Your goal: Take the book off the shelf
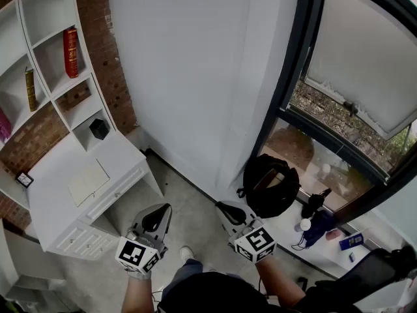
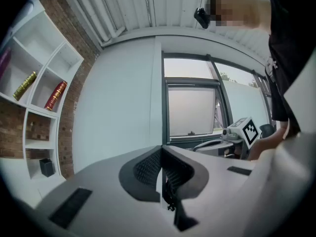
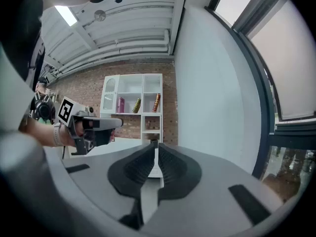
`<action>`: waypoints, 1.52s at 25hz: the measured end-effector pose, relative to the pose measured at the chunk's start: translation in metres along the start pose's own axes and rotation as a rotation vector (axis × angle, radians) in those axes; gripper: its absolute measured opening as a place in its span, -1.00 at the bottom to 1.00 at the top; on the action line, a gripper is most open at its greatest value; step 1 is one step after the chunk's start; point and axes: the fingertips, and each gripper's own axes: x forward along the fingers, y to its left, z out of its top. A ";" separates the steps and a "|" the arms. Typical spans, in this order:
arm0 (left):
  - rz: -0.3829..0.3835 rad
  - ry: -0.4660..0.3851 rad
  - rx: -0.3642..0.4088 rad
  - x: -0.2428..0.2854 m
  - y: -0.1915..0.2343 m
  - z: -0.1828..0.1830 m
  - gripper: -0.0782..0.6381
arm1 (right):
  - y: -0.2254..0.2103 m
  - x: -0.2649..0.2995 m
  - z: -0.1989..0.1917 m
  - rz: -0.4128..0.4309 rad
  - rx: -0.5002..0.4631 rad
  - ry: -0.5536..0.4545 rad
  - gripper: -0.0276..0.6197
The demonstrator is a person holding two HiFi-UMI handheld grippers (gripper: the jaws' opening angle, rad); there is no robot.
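Dark clothing (image 1: 208,292) fills the bottom of the head view, and just above it the left gripper (image 1: 158,215) and right gripper (image 1: 228,208) are held low and side by side over the floor. Both point ahead and both are well apart from the shelf (image 1: 45,38) at the upper left. Three books stand in its compartments: a red book (image 1: 70,52) highest, a gold book (image 1: 30,89) in the next bay, and a pink book (image 1: 3,124) at the frame edge. I cannot tell which one the task means. A white desk (image 1: 58,201) with a notebook (image 1: 88,182) sits below the shelf. A backpack (image 1: 270,184) lies by the window.

From the left gripper view, its jaws meet tip to tip with nothing between them. The red and gold books show far off to the left, so this gripper is not aimed at them.

Looking along the right gripper view, its jaws are likewise pressed together and empty. The shelf sits almost straight ahead beyond them, with all three books in view.

The step in hand looks like the approach; nothing is taken yet. To do it well, close in on the shelf first and part the jaws before reaching the compartment. Come at the spine squarely, with one pad on each cover. Grip firmly, then draw the book straight out so it clears the shelf walls without tipping.
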 end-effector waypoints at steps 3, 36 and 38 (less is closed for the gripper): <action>0.025 0.054 0.023 0.007 0.020 -0.002 -0.76 | -0.004 0.019 0.004 0.002 -0.008 0.010 -0.82; 0.292 0.064 0.018 0.000 0.305 -0.026 -0.76 | -0.053 0.296 0.031 0.045 0.052 -0.008 -0.81; 0.326 0.064 0.014 -0.004 0.324 -0.030 -0.76 | -0.055 0.323 0.032 0.074 0.050 -0.004 -0.81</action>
